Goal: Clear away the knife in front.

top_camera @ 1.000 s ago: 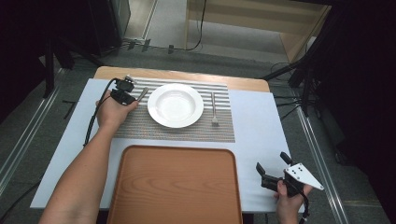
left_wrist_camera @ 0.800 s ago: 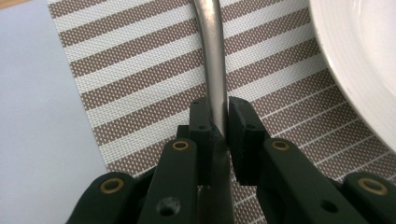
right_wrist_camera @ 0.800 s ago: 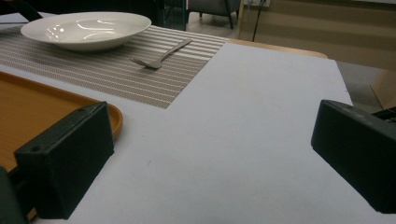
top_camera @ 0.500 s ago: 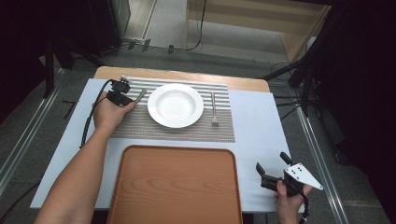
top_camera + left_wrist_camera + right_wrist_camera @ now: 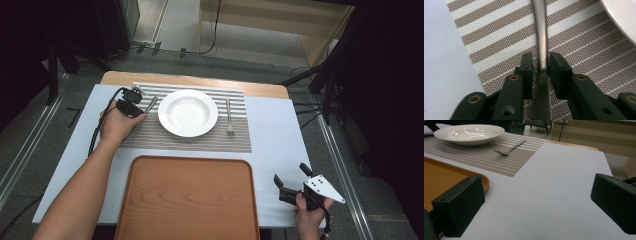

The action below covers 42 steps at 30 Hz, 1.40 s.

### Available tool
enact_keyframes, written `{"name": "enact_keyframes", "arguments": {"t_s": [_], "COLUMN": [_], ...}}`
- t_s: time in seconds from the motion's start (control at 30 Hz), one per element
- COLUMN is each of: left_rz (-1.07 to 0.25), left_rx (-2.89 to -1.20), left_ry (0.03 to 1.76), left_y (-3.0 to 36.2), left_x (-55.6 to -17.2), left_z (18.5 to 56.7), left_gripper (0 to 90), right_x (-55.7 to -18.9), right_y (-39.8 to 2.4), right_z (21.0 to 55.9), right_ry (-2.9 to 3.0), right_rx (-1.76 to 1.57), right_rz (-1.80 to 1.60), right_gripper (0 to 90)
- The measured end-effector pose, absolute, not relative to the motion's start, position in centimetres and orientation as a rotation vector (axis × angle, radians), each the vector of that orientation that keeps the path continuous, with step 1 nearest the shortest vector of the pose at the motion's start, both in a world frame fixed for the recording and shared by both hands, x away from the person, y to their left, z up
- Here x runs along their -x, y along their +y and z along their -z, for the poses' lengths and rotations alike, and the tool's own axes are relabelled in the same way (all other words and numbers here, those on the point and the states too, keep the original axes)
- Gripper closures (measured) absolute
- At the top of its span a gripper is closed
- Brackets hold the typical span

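A metal spoon (image 5: 150,103) lies on the striped placemat (image 5: 200,142), left of the white plate (image 5: 188,112). My left gripper (image 5: 137,103) is low over the mat with the spoon's handle (image 5: 541,37) between its jaws. The jaws have just been opening: a thin gap shows beside the left pad (image 5: 527,67), so the handle lies loose between the pads. A fork (image 5: 229,117) rests on the mat right of the plate, also seen as the fork (image 5: 510,148) beyond my right gripper (image 5: 534,202). My right gripper (image 5: 290,172) is open near the table's front right corner, with nothing between its jaws.
A brown wooden tray (image 5: 187,200) sits at the front middle of the pale table (image 5: 275,130). The left gripper's black cable (image 5: 97,131) trails beside the left hand. Dark stands and floor cables lie beyond the table's far edge.
The left hand has shifted only slightly beside the plate. The right hand has kept still.
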State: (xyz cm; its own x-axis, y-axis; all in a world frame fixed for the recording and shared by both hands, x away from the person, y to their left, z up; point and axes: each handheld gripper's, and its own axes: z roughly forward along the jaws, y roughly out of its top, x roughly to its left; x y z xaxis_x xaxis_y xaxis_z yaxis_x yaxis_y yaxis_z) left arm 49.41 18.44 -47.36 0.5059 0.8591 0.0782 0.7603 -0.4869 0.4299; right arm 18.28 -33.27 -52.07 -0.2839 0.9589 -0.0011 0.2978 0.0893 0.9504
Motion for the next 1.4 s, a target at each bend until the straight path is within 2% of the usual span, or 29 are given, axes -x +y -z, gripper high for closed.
{"name": "enact_keyframes", "arguments": {"t_s": [0.2, 0.23, 0.3, 0.43, 0.73, 1.4], "left_rz": [-0.36, -0.335, -0.309, -0.334, -0.252, -0.279], "left_rx": [-2.404, -2.402, -2.391, -2.409, -2.342, -2.254], "left_ry": [1.359, 1.357, 1.377, 1.376, 1.387, 1.355], "left_y": [18.7, 18.8, 19.0, 18.7, 19.7, 20.5], "left_x": [-49.4, -49.4, -49.6, -49.5, -49.8, -49.0], "left_z": [47.3, 47.3, 47.3, 47.3, 47.3, 45.7], "left_gripper": [71.6, 75.8, 77.6, 78.2, 78.7, 78.8], "right_x": [-18.3, -18.3, -18.3, -18.3, -18.3, -18.3], "right_y": [-33.3, -33.2, -33.2, -33.3, -33.4, -33.3], "right_z": [52.1, 52.1, 52.1, 52.1, 52.1, 52.1], "right_ry": [1.679, 1.679, 1.679, 1.679, 1.677, 1.674], "right_rx": [-1.253, -1.253, -1.255, -1.256, -1.258, -1.264], "right_rz": [-1.215, -1.214, -1.213, -1.22, -1.222, -1.211], "right_gripper": [0.0, 0.0, 0.0, 0.0, 0.0, 0.0]}}
